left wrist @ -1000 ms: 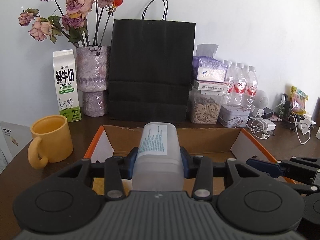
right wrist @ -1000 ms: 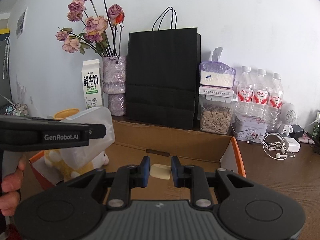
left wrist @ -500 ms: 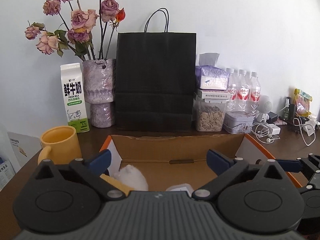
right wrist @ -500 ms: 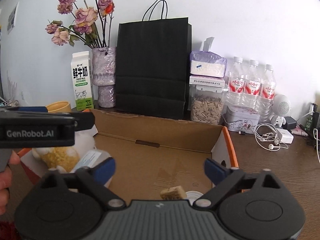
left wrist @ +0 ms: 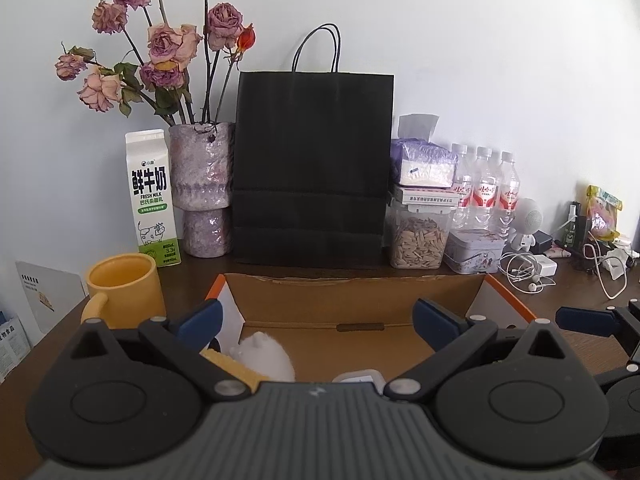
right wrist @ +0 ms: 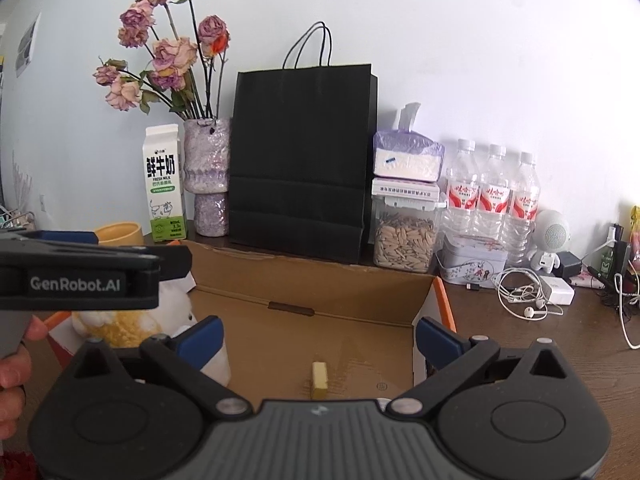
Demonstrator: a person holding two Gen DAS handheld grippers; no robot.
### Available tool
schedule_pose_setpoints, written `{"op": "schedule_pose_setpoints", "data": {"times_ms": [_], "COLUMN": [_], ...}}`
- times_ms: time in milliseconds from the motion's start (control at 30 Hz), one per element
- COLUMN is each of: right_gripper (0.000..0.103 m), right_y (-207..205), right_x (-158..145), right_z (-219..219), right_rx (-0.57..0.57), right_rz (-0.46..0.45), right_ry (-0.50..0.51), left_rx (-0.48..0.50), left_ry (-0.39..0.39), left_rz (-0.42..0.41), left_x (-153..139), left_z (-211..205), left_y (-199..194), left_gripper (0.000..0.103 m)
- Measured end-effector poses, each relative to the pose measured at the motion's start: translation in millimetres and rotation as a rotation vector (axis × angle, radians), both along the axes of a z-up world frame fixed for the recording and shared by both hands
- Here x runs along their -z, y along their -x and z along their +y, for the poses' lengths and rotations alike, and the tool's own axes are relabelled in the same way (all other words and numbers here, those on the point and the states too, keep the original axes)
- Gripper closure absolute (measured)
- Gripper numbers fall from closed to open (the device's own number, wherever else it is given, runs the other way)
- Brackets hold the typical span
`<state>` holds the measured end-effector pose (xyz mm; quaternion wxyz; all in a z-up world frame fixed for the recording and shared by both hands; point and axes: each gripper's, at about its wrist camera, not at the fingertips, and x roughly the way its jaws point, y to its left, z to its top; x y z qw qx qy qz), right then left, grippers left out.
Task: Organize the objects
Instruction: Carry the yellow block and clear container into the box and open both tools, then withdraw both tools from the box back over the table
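An open cardboard box (left wrist: 352, 300) with orange edges lies right in front of both grippers. My left gripper (left wrist: 316, 320) stands open above its left part, nothing between the fingers. Below it lie a white and yellow plush toy (left wrist: 264, 354) and the top of a white bottle (left wrist: 358, 377). My right gripper (right wrist: 318, 334) hangs over the box floor (right wrist: 320, 292) with its jaws opening and empty. A small yellow block (right wrist: 319, 378) lies on the cardboard just beneath it. The plush toy (right wrist: 116, 322) and bottle (right wrist: 216, 364) sit at the box's left, under the left gripper (right wrist: 80, 272).
Behind the box stand a yellow mug (left wrist: 124, 288), a milk carton (left wrist: 152, 196), a vase of dried roses (left wrist: 202, 188), a black paper bag (left wrist: 312, 168), a seed jar (left wrist: 418, 236), water bottles (left wrist: 484, 192) and a tin (left wrist: 474, 250). Earphones and cables (left wrist: 528, 272) lie at the right.
The left gripper let go of the white bottle, which dropped into the box. The right gripper released the small yellow block onto the box floor. Both sets of jaws spread wide.
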<state>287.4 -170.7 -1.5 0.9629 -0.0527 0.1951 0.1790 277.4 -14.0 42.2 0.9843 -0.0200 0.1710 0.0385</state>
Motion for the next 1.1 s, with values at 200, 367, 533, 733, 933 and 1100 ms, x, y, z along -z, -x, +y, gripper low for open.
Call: {"op": "schedule_pose_setpoints", "data": {"times_ms": [200,367,533,733,933,1100], "right_gripper": [0.000,0.000,0.000,0.000,0.000,0.000], "right_y": [16.6,35.7,59.2,88.7,115.0,138.7], "right_x": [-8.9,-11.6,-12.9,-12.5,-10.1,-9.6], "right_z": [-0.6,-1.6,-3.6,-11.7,-25.8,-37.0], "right_rx": [-0.020,-0.029,-0.029,-0.022,-0.010,-0.003], "right_rz": [-0.027,-0.029,-0.029,-0.023,-0.007,-0.001], "right_ry": [0.004,0.015,0.021,0.001,-0.013,-0.026], "left_rx": [-0.009,-0.022,-0.023,-0.034,-0.059,-0.067], "left_ry": [0.009,0.009,0.002,-0.009,-0.010,-0.016], "left_rz": [-0.028,-0.020,-0.012,-0.010,0.001,0.022], "left_x": [-11.6,-15.8,-19.8,-23.2,-22.4,-16.4], "left_z": [4.5,11.2,15.3,21.6,28.4,31.8], "left_y": [21.5,40.2,61.6,93.9,127.2,153.4], "left_gripper": [0.000,0.000,0.000,0.000,0.000,0.000]}}
